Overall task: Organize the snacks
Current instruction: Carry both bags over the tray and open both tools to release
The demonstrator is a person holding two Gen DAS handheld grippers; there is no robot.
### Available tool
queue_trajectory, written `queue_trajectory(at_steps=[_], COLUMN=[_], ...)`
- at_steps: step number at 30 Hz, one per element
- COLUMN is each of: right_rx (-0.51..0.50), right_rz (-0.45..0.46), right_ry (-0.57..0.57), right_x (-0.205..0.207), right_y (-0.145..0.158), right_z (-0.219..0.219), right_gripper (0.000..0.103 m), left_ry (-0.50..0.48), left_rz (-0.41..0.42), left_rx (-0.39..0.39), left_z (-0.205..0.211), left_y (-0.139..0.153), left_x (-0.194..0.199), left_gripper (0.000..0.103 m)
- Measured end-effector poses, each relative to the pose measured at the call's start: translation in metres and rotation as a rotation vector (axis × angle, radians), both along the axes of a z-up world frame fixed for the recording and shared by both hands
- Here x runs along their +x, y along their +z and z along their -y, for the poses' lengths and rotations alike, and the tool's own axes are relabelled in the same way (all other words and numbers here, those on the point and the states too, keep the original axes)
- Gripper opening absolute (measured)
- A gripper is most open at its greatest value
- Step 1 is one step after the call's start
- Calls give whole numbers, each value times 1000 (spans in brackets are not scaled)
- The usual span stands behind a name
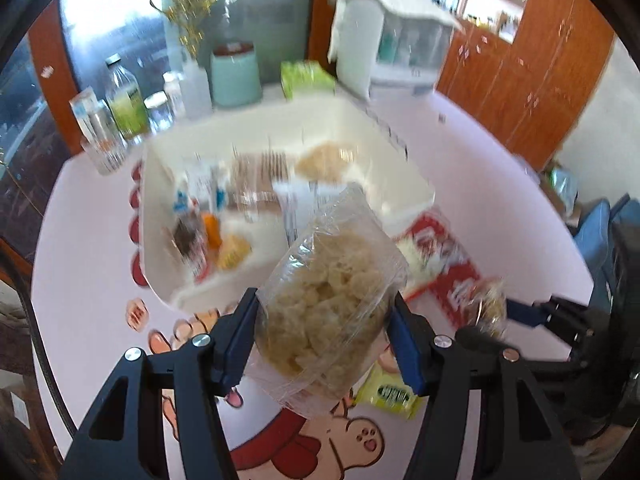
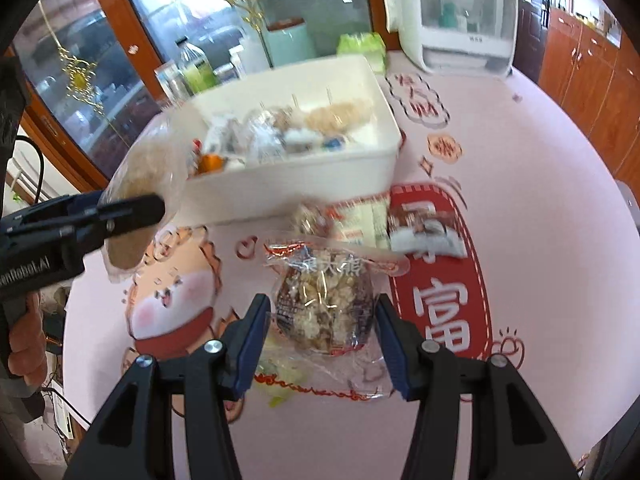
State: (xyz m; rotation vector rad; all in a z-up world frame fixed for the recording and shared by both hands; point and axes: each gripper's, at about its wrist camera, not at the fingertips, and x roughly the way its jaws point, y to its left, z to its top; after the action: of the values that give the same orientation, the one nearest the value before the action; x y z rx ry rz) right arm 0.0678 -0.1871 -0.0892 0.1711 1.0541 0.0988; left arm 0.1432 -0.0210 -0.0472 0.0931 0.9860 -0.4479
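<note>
My left gripper (image 1: 324, 320) is shut on a clear bag of pale puffed snack (image 1: 332, 300), held above the table just in front of the white bin (image 1: 408, 196). The bin holds several wrapped snacks. My right gripper (image 2: 320, 328) is shut on a clear packet of brown nut crisp (image 2: 324, 304), held over the table short of the bin (image 2: 384, 152). The left gripper and its bag (image 2: 136, 184) show at the left of the right wrist view. The right gripper with its packet (image 1: 488, 304) shows at the right of the left wrist view.
On the pink cartoon tablecloth (image 2: 520, 200) lie a red-and-white packet (image 2: 424, 228), another wrapped snack (image 2: 352, 216) and a yellow-green packet (image 1: 388, 396). Bottles (image 1: 124, 104), a mint canister (image 1: 236, 76), a green box (image 1: 304, 76) and a white appliance (image 2: 460, 20) stand behind the bin.
</note>
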Motion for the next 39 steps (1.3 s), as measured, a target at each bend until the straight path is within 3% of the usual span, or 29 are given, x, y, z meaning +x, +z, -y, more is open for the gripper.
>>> queue_trajectory(at_steps=[11,20,26,33,39], right_rx=[23,26,-5,-74,-113], right_rz=[230,345,318,240,183], right_ry=[-40,-122,-127,-98,-75], right_x=[47,101,137,165,176], right_y=[97,146,141,109,82], right_z=[-3,-8,-23,-45,-50], right_gripper=[53,54,54,55,56], left_ry=[136,270,325,333,340], left_rz=[179,277,210,99,55], left_rx=[-55,-77,-55,6,60], left_z=[-18,-32,-35,-30,-30], left_y=[80,110,90,45,18], left_x=[39,81,109,133,149], left_gripper=[59,59,59,59,60])
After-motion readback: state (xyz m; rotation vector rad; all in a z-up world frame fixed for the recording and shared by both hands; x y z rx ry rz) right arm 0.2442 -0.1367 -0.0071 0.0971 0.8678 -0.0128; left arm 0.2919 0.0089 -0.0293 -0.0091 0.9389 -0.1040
